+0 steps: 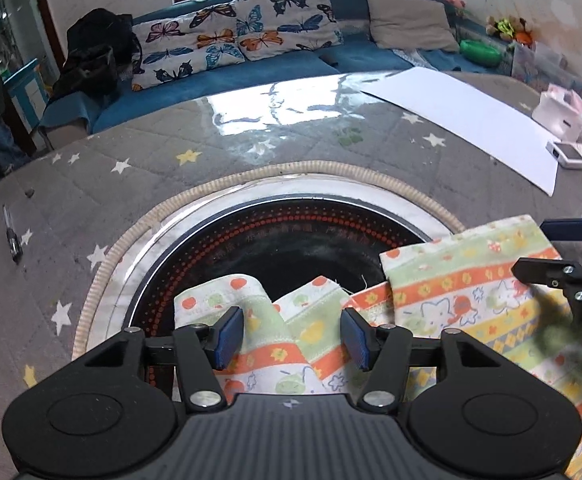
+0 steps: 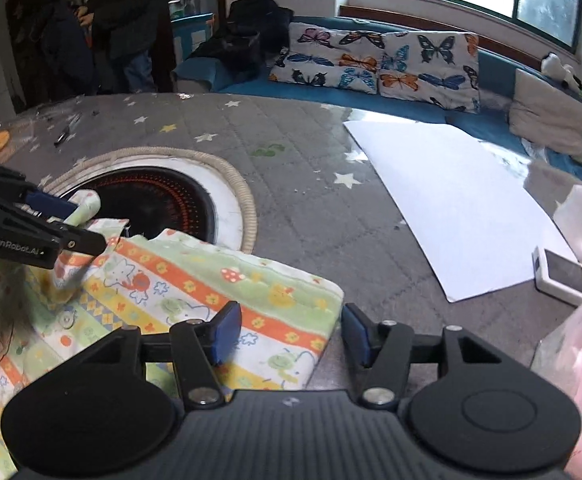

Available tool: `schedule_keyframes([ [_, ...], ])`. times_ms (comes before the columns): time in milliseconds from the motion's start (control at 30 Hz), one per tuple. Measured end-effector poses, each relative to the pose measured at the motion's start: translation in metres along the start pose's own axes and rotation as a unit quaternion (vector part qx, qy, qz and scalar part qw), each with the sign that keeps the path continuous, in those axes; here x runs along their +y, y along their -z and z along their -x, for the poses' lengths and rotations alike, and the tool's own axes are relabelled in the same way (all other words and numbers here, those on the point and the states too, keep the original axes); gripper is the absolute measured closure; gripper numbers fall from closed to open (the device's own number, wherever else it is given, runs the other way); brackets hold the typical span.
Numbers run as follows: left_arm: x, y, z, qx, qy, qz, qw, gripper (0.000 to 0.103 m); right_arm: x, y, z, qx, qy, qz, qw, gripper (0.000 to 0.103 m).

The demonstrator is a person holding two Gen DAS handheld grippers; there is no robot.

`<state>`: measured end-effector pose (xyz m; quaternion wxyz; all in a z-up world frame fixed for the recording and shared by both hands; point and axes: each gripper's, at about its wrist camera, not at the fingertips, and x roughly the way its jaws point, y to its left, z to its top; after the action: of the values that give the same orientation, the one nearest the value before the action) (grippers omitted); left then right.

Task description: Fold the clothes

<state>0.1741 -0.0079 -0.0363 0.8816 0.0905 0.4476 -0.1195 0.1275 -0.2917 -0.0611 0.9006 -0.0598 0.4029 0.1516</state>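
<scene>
Both tongs, left tongs [image 1: 292, 332] and right tongs [image 2: 291, 332], are spread, nothing pinched. The printed garment [image 2: 227, 292], lower left, looks soft, light; its hemmed corners are best gripped.

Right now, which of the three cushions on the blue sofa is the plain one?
The beige cushion, farthest right near the stuffed toys. The other two cushions are white with colourful butterfly prints; this one has no pattern.

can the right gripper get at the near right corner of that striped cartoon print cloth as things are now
Probably yes. The right gripper is open, and the corner of the pastel striped cartoon-print cloth lies flat on the grey star-patterned table cover between its blue pads, nothing covering it. The left gripper is over the cloth's far side.
</scene>
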Motion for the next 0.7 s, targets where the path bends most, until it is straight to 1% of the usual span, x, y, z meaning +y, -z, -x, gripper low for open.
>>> schedule_keyframes([
  [67,-0.002,0.000,-0.001,0.000,0.002,-0.001,1.0000,0.041,-0.001,0.000,0.000,-0.001,-0.001,-0.002,1.000,0.045],
  [133,-0.004,0.000,-0.002,-0.002,0.000,-0.002,1.0000,0.039,-0.002,0.000,0.000,-0.002,-0.001,0.001,1.000,0.044],
  [267,-0.007,-0.004,-0.005,0.003,-0.004,-0.001,1.0000,0.039,-0.002,0.001,0.001,-0.003,-0.004,0.003,1.000,0.044],
  [333,-0.010,-0.005,-0.005,-0.001,-0.009,-0.015,0.9998,0.042,-0.003,0.001,0.000,-0.003,-0.005,0.003,1.000,0.043],
  [400,-0.012,-0.006,-0.005,-0.004,-0.002,-0.020,0.9998,0.052,-0.004,0.001,0.000,-0.004,-0.007,0.002,1.000,0.043],
  [433,-0.012,-0.006,-0.005,-0.008,-0.004,-0.023,0.9997,0.068,-0.003,0.001,0.000,-0.004,-0.007,0.003,1.000,0.043],
  [467,-0.013,-0.006,-0.005,-0.012,-0.004,-0.026,0.9996,0.078,-0.003,0.001,0.000,-0.005,-0.008,0.003,1.000,0.042],
  [500,-0.013,-0.007,-0.003,-0.017,0.005,-0.024,0.9995,0.082,-0.003,0.001,0.000,-0.005,-0.008,0.002,1.000,0.042],
  [533,-0.011,-0.008,0.000,-0.025,0.018,-0.016,0.9994,0.093,-0.003,0.001,0.000,-0.006,-0.008,0.001,1.000,0.042],
  [567,-0.009,-0.008,0.004,-0.035,0.031,-0.008,0.9989,0.101,-0.003,0.002,0.000,-0.006,-0.008,0.001,1.000,0.042],
  [633,-0.008,-0.011,0.020,-0.075,0.066,0.007,0.9949,0.101,-0.003,0.002,0.000,-0.007,-0.008,0.002,1.000,0.041],
  [700,-0.012,-0.013,0.028,-0.100,0.070,-0.006,0.9925,0.101,-0.003,0.002,-0.001,-0.008,-0.008,0.003,1.000,0.039],
])
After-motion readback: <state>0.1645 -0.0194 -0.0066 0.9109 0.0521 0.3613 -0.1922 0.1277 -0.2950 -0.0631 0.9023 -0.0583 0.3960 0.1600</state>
